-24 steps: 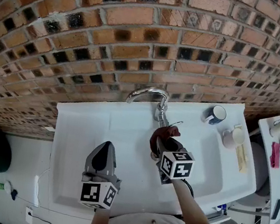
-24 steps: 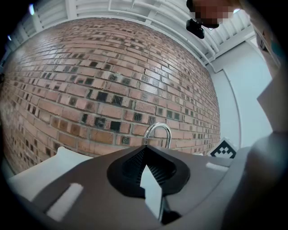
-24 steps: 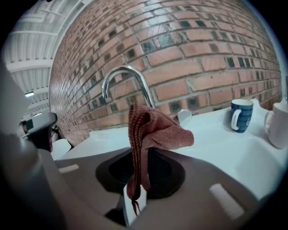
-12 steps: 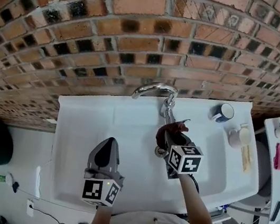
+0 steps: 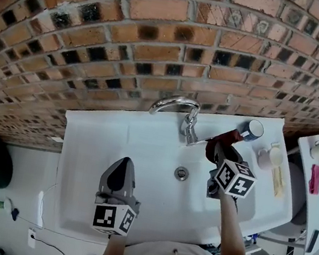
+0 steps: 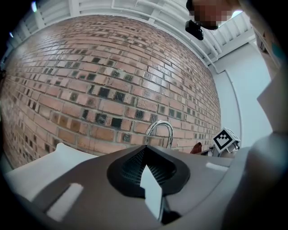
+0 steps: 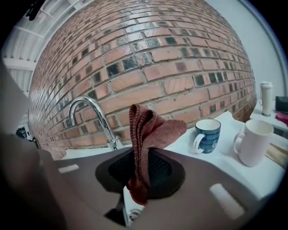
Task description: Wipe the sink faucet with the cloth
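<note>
As a person stands over a white sink set against a brick wall, the right gripper is clamped on a folded reddish-brown cloth, whose loose end sticks up beyond the jaw tips. Seen from the right gripper view, the cloth is pinched in the right gripper, with the curved chrome faucet standing ahead and to the left of it and a gap showing between the two. A blue mug and a white mug sit on the sink ledge to the right of that gripper's tips. The drain lies to the left of the right gripper, between the two tools. The left gripper hovers over the basin's near side, well apart from the faucet. Its own view shows the left gripper with jaws pressed together on nothing, the faucet straight ahead.
</note>
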Demonstrator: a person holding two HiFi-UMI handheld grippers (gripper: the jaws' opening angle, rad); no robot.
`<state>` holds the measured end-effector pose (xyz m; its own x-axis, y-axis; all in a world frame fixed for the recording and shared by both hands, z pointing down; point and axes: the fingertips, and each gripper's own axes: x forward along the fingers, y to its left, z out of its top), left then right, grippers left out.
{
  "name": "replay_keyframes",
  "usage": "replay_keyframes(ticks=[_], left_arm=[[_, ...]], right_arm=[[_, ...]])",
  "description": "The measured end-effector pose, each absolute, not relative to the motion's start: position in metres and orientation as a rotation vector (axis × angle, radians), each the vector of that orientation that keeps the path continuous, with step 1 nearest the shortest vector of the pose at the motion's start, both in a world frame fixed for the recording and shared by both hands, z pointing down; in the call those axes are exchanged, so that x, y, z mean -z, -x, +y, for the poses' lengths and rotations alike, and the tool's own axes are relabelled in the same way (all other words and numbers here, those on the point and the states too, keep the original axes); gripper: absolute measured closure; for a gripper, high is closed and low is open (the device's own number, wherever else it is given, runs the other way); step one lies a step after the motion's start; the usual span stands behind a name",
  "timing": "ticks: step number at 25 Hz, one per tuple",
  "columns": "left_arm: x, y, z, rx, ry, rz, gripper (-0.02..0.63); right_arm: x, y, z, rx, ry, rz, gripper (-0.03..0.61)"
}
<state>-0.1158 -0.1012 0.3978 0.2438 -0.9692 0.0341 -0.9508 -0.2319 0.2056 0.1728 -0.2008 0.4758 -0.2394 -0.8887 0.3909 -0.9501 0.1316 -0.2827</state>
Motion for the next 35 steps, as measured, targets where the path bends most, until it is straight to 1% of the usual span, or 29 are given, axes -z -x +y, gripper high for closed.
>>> replay_keyframes(ticks=[4,7,10,13,17,20,26,31,35], left_arm=[[-0.398,0.118,-0.1,0.151,-2.318,-1.833,0.609],[-0.396,0.12,-0.1,0.153,-2.316,-1.844,0.609],[-0.397,0.122,-0.102,0.156,-2.311,-1.849,0.609],[-0.397,0.12,-0.102,0.152,-2.315,-1.842,0.609],[-0.399,0.122,-0.099,0.145,-2.305,-1.849,0.609],[-0.4,0.131,-0.098,0.143,-2.284,-1.869,0.609],[-0.4,0.139,-0.099,0.139,-2.271,-1.893,0.609],[-0.399,0.134,-0.1,0.151,-2.278,-1.884,0.609],[-0.399,0.133,-0.1,0.151,-2.286,-1.879,0.609]], right_arm=[[-0.469,-0.168,-0.198,-0.678,-1.844,-2.262,0.529],[-0.473,-0.151,-0.178,-0.801,-1.839,-2.264,0.529],[-0.481,-0.095,-0.159,-0.913,-1.646,-2.366,0.529],[-0.491,-0.039,-0.161,-0.875,-1.457,-2.418,0.529],[-0.504,-0.01,-0.189,-0.97,-1.422,-2.377,0.529],[-0.505,-0.013,-0.207,-1.066,-1.465,-2.351,0.529],[-0.488,-0.061,-0.232,-1.101,-1.624,-2.326,0.529],[-0.471,-0.071,-0.235,-1.01,-1.659,-2.348,0.529],[-0.424,-0.071,-0.239,-0.915,-1.716,-2.474,0.529]])
